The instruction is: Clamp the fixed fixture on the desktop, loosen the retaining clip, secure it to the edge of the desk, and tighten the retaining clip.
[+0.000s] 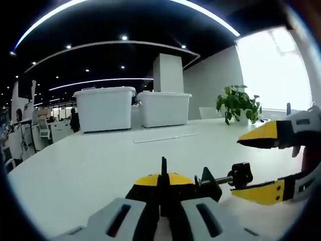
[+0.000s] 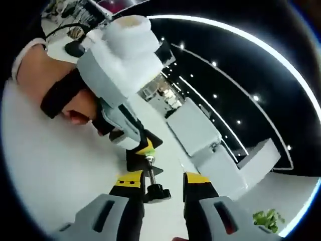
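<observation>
The black clamp fixture (image 1: 208,185) lies on the white table (image 1: 90,165), with its threaded screw (image 1: 224,179) and black knob (image 1: 242,174) pointing right. My left gripper (image 1: 161,182) is shut on the fixture's thin black body, yellow tips pressed together. My right gripper (image 1: 258,163) comes in from the right, open, with one yellow jaw above the knob and one below. In the right gripper view, the right gripper (image 2: 163,179) stands open around the knob (image 2: 158,192). Beyond it, the left gripper (image 2: 145,146) holds the fixture (image 2: 136,159), and a person's hand (image 2: 47,85) grips that tool.
Two large white storage bins (image 1: 105,108) (image 1: 163,108) stand at the back of the table, with a flat pale strip (image 1: 165,136) in front of them. A potted plant (image 1: 239,104) sits at the right by the bright window. Chairs (image 1: 45,128) stand off the table's left edge.
</observation>
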A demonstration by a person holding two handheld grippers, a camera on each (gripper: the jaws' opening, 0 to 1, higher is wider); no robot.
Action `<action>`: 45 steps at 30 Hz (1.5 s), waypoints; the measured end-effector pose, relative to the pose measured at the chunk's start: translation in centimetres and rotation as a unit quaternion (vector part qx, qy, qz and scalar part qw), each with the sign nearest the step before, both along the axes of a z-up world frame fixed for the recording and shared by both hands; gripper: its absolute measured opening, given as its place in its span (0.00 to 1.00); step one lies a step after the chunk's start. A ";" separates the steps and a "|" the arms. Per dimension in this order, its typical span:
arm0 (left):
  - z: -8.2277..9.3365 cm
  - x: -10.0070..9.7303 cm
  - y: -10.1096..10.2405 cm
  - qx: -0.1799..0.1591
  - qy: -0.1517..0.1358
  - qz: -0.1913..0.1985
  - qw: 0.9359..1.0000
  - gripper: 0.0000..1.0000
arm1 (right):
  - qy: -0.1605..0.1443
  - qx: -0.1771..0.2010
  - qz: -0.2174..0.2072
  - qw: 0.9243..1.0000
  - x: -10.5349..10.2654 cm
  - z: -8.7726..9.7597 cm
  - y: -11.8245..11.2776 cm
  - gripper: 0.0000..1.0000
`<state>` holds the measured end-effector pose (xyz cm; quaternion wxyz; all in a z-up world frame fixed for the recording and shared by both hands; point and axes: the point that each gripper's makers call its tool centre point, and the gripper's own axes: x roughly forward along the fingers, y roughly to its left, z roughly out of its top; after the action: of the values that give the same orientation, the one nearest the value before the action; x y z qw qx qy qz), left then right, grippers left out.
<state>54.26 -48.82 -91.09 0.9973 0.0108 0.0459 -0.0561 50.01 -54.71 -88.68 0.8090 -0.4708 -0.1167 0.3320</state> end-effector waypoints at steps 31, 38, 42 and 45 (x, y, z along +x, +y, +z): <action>0.2 -0.1 -0.2 -0.006 -0.002 -0.007 1.000 0.03 | -0.123 -0.188 -0.069 0.972 2.6 -3.3 1.9 0.14; 0.3 -0.1 -0.2 -0.003 -0.002 -0.005 1.000 0.03 | -0.138 -0.185 -0.079 0.970 2.8 -3.4 1.9 0.13; 0.2 -0.1 -0.1 0.005 -0.004 0.002 1.000 0.03 | -0.148 -0.166 -0.081 0.972 2.8 -3.2 1.9 0.11; 0.3 -0.1 0.0 0.000 -0.006 0.007 1.000 0.03 | -0.173 -0.159 -0.076 0.969 2.4 -2.6 2.0 0.11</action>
<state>54.15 -48.80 -90.82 0.9979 0.0111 0.0405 -0.0489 52.45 -52.70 -91.31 0.7139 -0.6514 -0.1645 0.1973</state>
